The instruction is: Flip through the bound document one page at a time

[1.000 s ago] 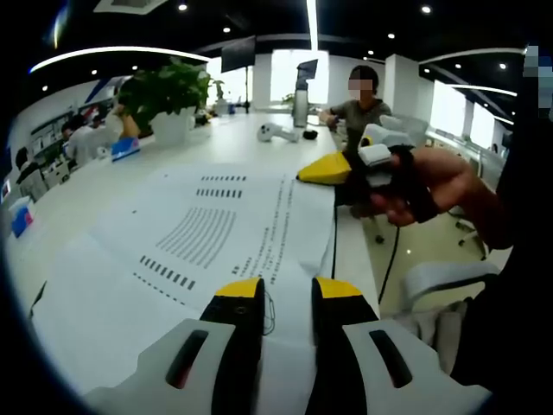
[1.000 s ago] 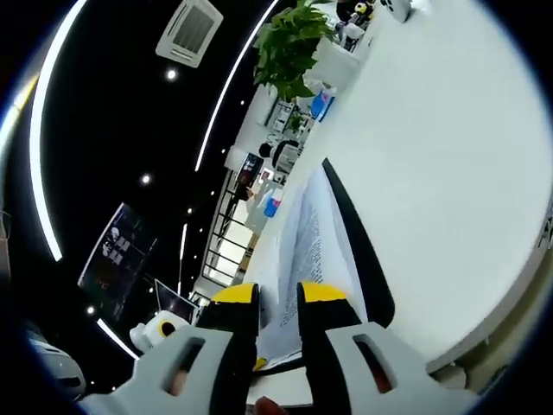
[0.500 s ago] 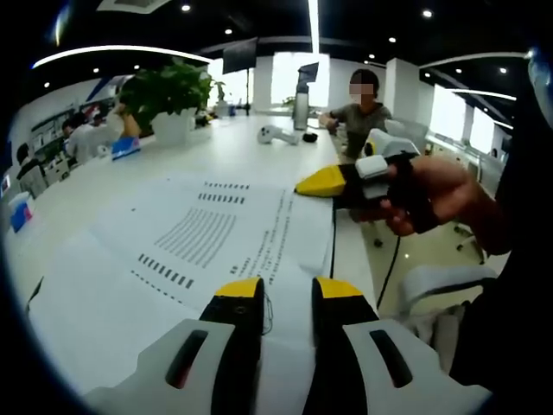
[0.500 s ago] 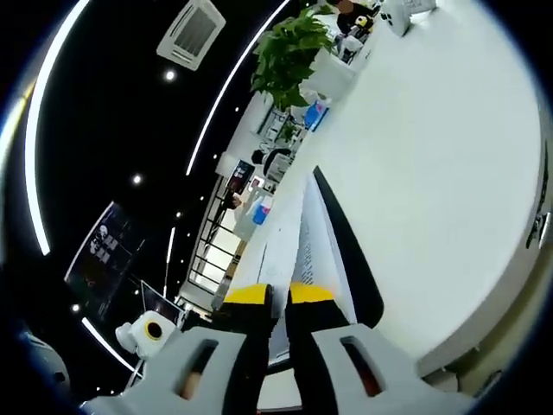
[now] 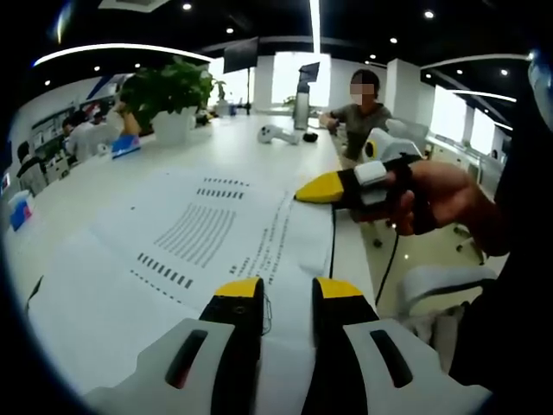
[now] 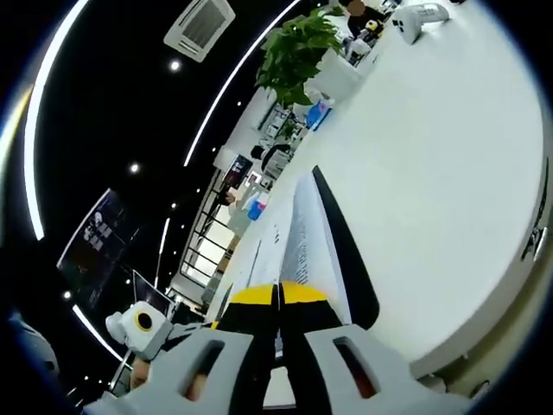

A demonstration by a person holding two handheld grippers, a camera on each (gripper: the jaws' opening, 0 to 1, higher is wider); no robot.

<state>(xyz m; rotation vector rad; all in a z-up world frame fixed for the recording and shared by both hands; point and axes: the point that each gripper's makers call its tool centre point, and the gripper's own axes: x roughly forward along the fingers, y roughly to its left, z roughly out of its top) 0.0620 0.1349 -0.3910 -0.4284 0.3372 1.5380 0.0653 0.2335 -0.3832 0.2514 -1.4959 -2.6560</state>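
The bound document [image 5: 199, 233] lies open on the white table [image 5: 233, 143], its top page printed with text and rows of bars. My left gripper [image 5: 286, 290] stands open low over the document's near edge, with paper showing between the jaws. A hand holds my right gripper [image 5: 321, 188] at the page's right edge, yellow tip pointing left. In the right gripper view my right gripper [image 6: 278, 294] is shut on the edge of a page [image 6: 304, 238]. The page runs away from the jaws, with the dark cover [image 6: 346, 251] beside it.
A potted plant [image 5: 168, 91] stands at the far left of the table, with a blue item [image 5: 125, 149] near it. A tall bottle [image 5: 301, 104] and a white device [image 5: 276, 132] are at the far end, where a person [image 5: 359, 108] sits. The table edge [image 5: 356, 251] runs close on the right.
My right gripper's jaws have come together on the page edge. In the left gripper view it has lifted a little at the page's right edge. My left gripper has stayed put.
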